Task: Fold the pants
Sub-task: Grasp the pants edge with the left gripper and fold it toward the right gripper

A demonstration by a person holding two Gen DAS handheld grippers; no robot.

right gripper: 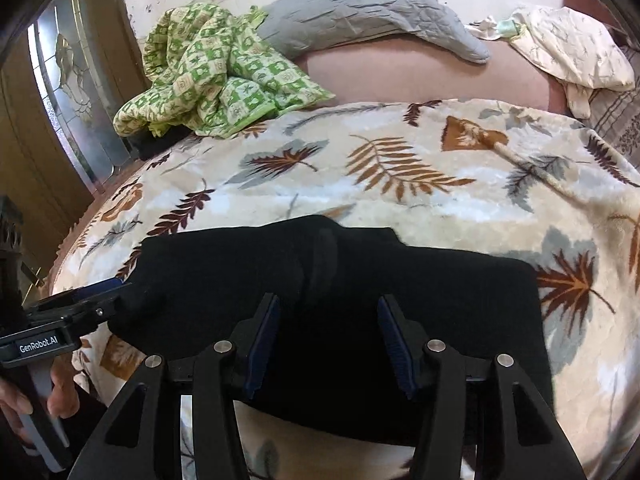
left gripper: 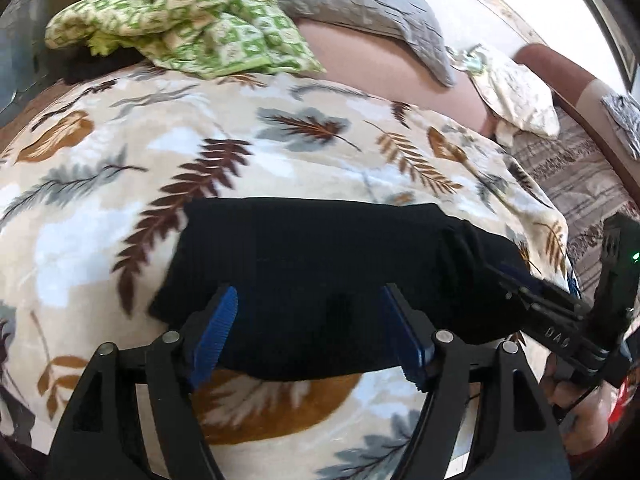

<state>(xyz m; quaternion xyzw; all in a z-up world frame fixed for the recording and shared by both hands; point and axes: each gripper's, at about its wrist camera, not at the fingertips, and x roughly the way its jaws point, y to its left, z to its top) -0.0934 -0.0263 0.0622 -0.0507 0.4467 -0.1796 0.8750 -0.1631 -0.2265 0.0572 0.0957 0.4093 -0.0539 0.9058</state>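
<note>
1. Two claws hang over the near edge of the bed (right gripper: 472, 80), each in one of your hands.
2. Your left claw (left gripper: 310, 336) stands spread. Its blue pads (left gripper: 218, 330) sit apart over the near edge of the black pants (left gripper: 320, 264), and nothing is pinched between them.
3. Your right claw (right gripper: 328, 346) also stands spread, its pads clear of the cloth below, over the near middle of the pants (right gripper: 400, 300).
4. The pants lie as a folded black bundle, long side running left to right, on the leaf-print blanket (right gripper: 360, 160) at the near side of the bed. A raised ridge of cloth crosses the bundle near its middle.
5. From the left wrist view, the right claw reaches in from the right, its tips at the right end of the bundle; whether they touch cannot be told.
6. At the far side lie a green checked quilt (right gripper: 208, 76) on the left, a grey pillow (right gripper: 360, 12) in the middle, and a pale crumpled cloth (right gripper: 572, 48) on the right.
</note>
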